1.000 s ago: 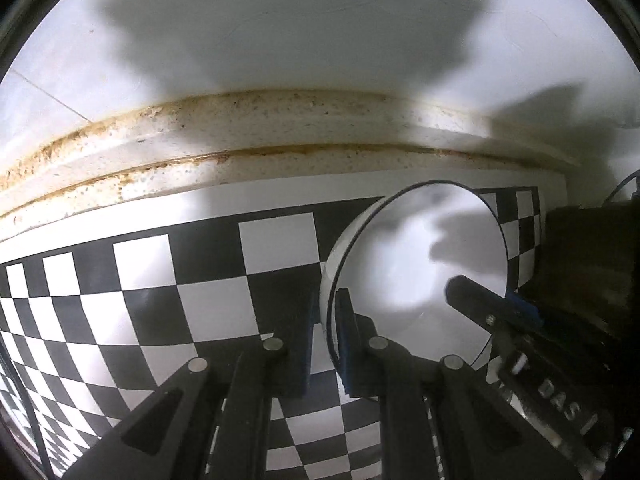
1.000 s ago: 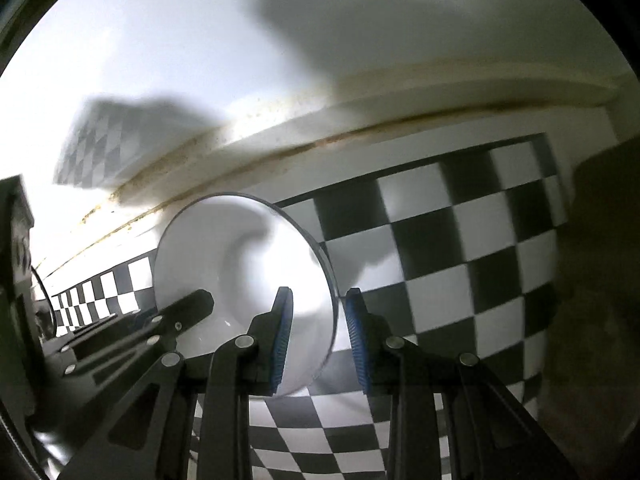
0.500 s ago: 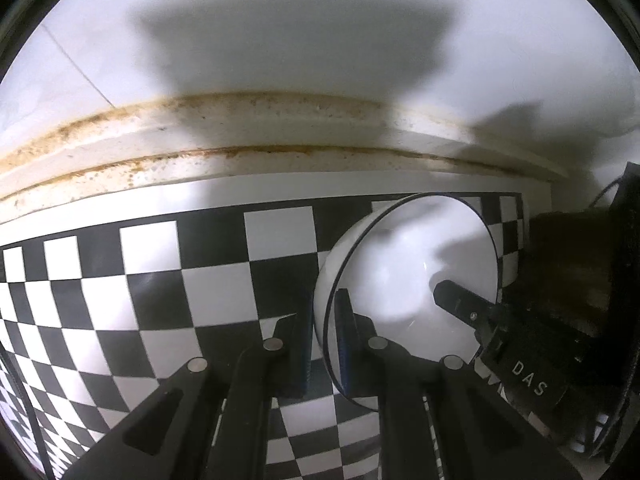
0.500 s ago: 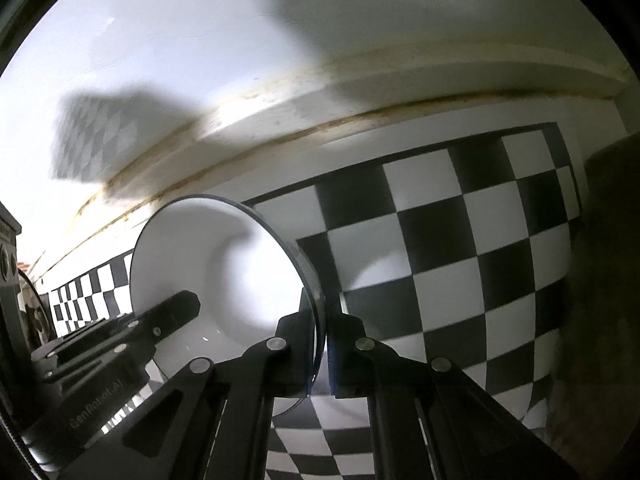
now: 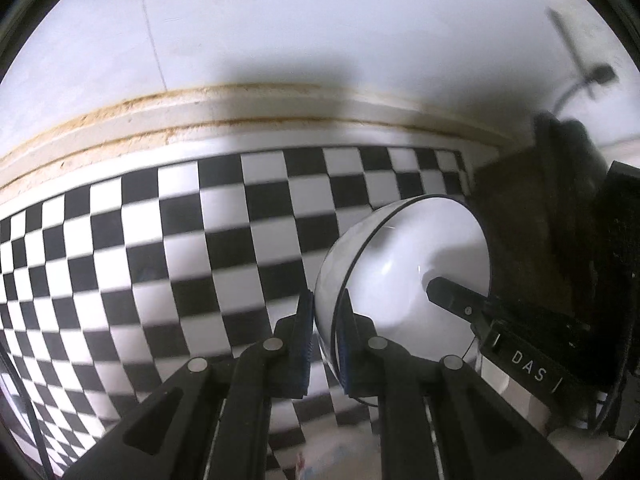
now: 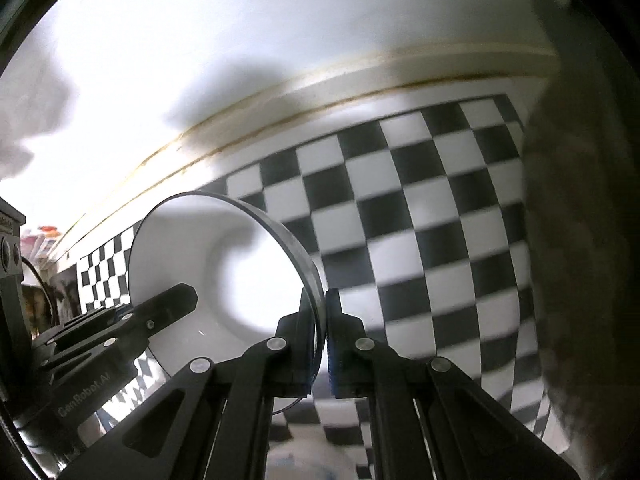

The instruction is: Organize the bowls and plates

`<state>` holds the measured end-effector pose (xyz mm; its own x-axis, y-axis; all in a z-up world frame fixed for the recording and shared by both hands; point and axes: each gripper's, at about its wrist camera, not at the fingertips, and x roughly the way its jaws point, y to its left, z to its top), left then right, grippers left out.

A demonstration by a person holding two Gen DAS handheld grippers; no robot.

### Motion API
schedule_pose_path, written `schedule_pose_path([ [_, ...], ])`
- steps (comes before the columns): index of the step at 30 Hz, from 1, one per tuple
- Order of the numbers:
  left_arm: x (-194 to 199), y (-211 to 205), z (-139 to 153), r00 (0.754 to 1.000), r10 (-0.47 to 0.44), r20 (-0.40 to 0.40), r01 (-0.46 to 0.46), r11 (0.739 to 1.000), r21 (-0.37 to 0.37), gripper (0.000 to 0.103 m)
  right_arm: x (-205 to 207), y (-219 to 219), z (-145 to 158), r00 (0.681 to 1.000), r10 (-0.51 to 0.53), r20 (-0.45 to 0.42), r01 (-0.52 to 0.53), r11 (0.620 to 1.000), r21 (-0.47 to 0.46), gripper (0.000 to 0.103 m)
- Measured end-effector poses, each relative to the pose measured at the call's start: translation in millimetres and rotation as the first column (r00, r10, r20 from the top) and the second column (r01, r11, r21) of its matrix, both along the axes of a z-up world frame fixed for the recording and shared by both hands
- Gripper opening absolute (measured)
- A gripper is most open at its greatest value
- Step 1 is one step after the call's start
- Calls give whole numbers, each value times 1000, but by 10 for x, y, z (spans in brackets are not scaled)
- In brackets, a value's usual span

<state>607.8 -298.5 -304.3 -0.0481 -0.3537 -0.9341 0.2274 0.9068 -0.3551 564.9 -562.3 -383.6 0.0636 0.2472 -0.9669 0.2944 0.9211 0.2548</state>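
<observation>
A white bowl with a thin dark rim (image 5: 404, 276) is held up above the black-and-white checkered surface (image 5: 168, 248). My left gripper (image 5: 322, 340) is shut on its left rim, one finger outside and one inside. My right gripper (image 6: 322, 332) is shut on the opposite rim of the same bowl (image 6: 208, 264). In the left wrist view the right gripper's finger (image 5: 452, 296) reaches into the bowl from the right. In the right wrist view the left gripper's finger (image 6: 168, 304) reaches in from the left.
A white wall with a stained, brownish ledge (image 5: 200, 120) runs behind the checkered surface. A dark brown object (image 5: 536, 216) stands at the right in the left wrist view. A dark blurred mass (image 6: 584, 240) fills the right edge of the right wrist view.
My right gripper closed on the bowl's rim. Both grippers have lifted the bowl up and back, so more of the checkered surface shows.
</observation>
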Motion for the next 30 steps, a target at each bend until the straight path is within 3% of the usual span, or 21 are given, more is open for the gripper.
schedule_pose_path([
  [13, -1210, 274, 368, 996, -85, -6, 84, 996, -30, 9, -1468, 298, 663, 998, 27, 51, -26, 999, -19, 6],
  [18, -1539, 333, 273, 993, -105, -44, 104, 994, -37, 9, -1951, 348, 587, 999, 12, 31, -12, 1000, 5, 6],
  [30, -1874, 319, -89, 985, -140, -102, 143, 990, 19, 9, -2324, 425, 106, 999, -3, -44, 4, 1000, 17, 6],
])
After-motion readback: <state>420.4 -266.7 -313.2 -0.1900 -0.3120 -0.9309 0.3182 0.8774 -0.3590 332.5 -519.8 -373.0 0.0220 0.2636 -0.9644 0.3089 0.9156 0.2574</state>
